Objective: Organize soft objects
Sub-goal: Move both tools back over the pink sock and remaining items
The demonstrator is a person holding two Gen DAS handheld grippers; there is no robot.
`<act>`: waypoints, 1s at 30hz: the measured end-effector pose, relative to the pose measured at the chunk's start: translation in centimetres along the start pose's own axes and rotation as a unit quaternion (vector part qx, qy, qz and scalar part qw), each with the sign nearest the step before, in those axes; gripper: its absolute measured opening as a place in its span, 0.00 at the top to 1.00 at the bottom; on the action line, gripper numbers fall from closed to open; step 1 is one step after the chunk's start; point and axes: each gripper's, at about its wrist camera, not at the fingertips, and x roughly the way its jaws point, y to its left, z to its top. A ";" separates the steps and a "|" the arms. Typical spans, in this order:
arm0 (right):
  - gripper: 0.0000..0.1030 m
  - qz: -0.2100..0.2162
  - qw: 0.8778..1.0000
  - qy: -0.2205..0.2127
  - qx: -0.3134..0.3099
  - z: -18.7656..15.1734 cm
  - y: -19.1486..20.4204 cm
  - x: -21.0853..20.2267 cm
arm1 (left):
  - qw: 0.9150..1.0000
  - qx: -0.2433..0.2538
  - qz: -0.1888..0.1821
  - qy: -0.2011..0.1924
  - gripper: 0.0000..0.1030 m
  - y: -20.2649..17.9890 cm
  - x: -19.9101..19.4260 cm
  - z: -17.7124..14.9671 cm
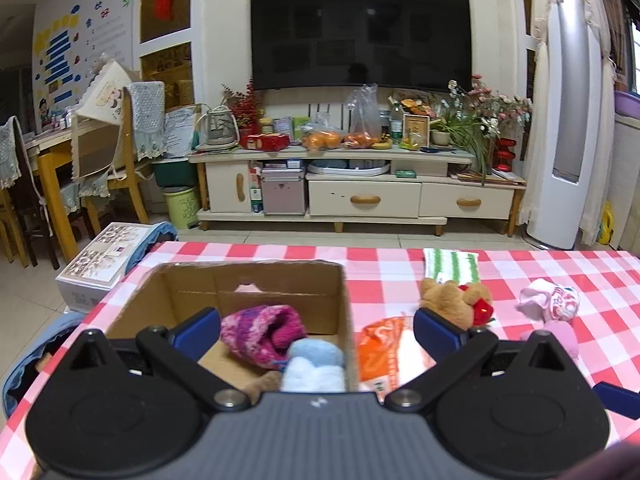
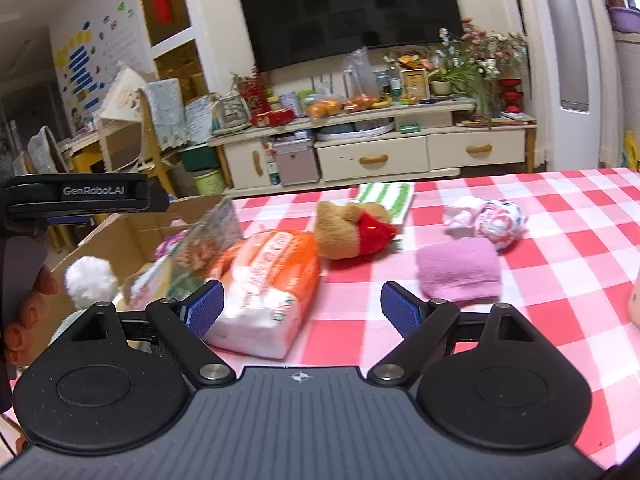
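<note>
the left gripper (image 1: 316,330) is held wide open over the near edge of a cardboard box (image 1: 344,292), and nothing is gripped between its blue pads. inside the box a purple and pink knit hat (image 1: 260,332) is seen, with a light blue and white fluffy thing (image 1: 314,364) lying just in front of it, touching it. a bit of something brown can be seen beside the fluffy thing, but what it is cannot be told.

the right gripper (image 2: 302,310) is also held wide open, low over the red and white checked tablecloth (image 2: 560,248). nothing is held in it — its left pad is just beside an orange and white tissue pack (image 2: 264,284), which lies on the cloth right next to the box. whether the pad touches the pack cannot be told.

more soft things are spread on the cloth to the right of the box. a brown teddy bear (image 2: 352,232) in a red top is lying on its side behind the pack. a green and white striped cloth (image 2: 386,196) is laid flat just behind the bear. a folded pink cloth (image 2: 460,270) is placed well apart from the bear, and a white and pink bundle (image 2: 488,218) sits just behind it.

far back, a black tv (image 1: 360,32) is hung above a cream cabinet (image 1: 360,196).
</note>
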 end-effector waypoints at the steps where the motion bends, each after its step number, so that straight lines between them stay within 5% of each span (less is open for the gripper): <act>1: 0.00 -0.003 1.000 0.000 0.005 -0.1 -0.4 0.0 | 1.000 0.002 -0.002 0.000 0.01 -0.3 0.0 0.0; 22: 0.00 -0.086 0.995 0.004 0.057 -0.8 -7.1 3.2 | 0.997 0.036 -0.069 0.006 0.01 -6.5 0.6 -0.6; 30: 0.00 -0.079 0.996 0.021 0.037 -0.7 -8.1 5.5 | 0.996 0.047 -0.080 0.013 0.01 -8.7 1.9 -1.1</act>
